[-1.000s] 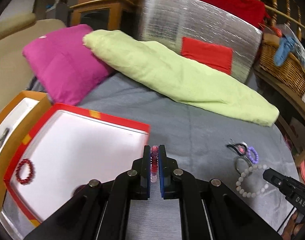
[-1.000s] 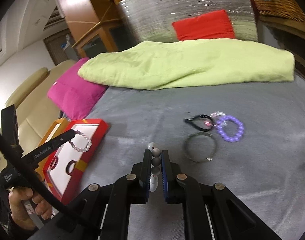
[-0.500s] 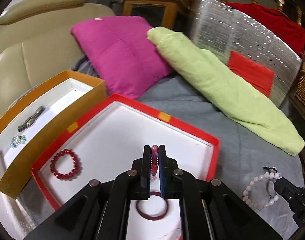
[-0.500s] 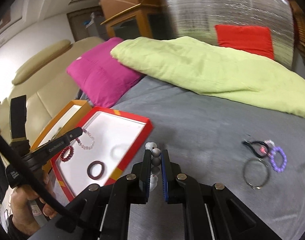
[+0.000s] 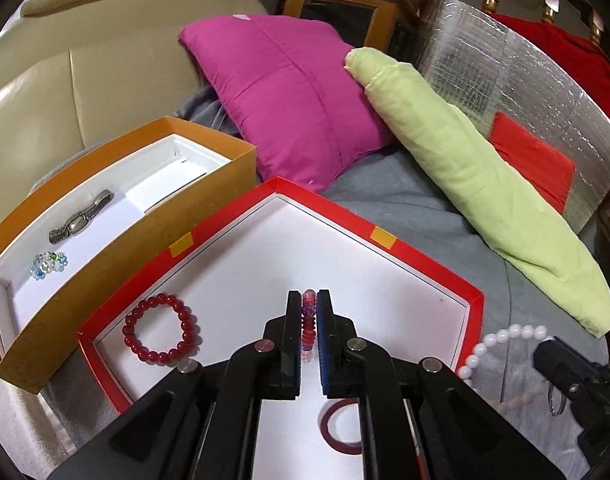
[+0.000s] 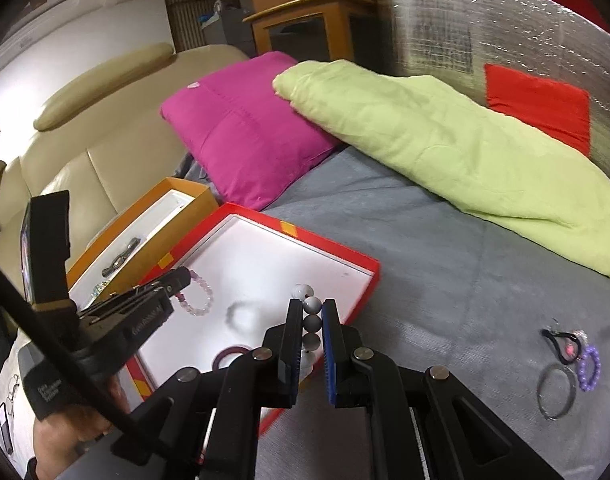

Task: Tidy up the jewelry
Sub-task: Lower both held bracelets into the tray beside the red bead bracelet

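Note:
My left gripper (image 5: 309, 300) is shut on a pink bead bracelet (image 5: 308, 322) and holds it above the red box (image 5: 475, 304) with the white floor. In that box lie a dark red bead bracelet (image 5: 159, 329) and a maroon ring bangle (image 5: 341, 426). My right gripper (image 6: 309, 308) is shut on a white bead bracelet (image 6: 312, 322), over the red box's near right edge (image 6: 369, 280). The left gripper (image 6: 183, 276) with the pink bracelet (image 6: 197, 298) shows in the right wrist view. A metal bangle (image 6: 556, 394), a purple bracelet (image 6: 589, 368) and a black band (image 6: 563, 344) lie on the grey cover.
An orange box (image 5: 117, 252) to the left of the red one holds a metal watch (image 5: 81, 222) and a clear bead cluster (image 5: 49, 264). A magenta cushion (image 5: 293, 104) and a green rolled cloth (image 5: 477, 188) lie behind. A foil panel (image 5: 545, 92) stands at the back right.
Both grippers moved left, from over the grey cover to over the red box, each still holding its bracelet. The right gripper left the other jewelry behind at the right.

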Demonstrator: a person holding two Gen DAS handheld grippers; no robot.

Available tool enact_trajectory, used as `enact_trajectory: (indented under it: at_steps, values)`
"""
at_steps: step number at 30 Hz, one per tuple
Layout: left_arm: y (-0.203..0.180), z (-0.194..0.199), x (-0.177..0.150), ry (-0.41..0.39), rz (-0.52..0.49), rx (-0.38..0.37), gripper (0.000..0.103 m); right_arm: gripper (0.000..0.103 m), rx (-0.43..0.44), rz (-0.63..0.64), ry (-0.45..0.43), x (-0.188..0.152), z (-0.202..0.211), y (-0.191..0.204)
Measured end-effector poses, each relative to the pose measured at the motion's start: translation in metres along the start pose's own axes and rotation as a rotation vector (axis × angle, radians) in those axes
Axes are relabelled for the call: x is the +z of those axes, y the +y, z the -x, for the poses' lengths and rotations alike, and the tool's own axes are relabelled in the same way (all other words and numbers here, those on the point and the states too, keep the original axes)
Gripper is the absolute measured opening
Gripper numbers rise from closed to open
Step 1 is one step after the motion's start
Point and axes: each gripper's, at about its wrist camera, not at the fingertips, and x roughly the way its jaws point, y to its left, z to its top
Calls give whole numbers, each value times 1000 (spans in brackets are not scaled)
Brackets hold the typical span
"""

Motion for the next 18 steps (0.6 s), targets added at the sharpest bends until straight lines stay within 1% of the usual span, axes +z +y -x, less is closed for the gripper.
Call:
enact_trajectory:
  at_steps: [8,13,18]
  values:
    - [14,-6,5,4,44,-27,7,10,11,33,45,3,-33,21]
    - [16,-11,6,10,47,-15,7,10,20,55,67,5,-50,33]
    - [17,-25,1,60,50,8,7,10,9,67,89,6,-64,36]
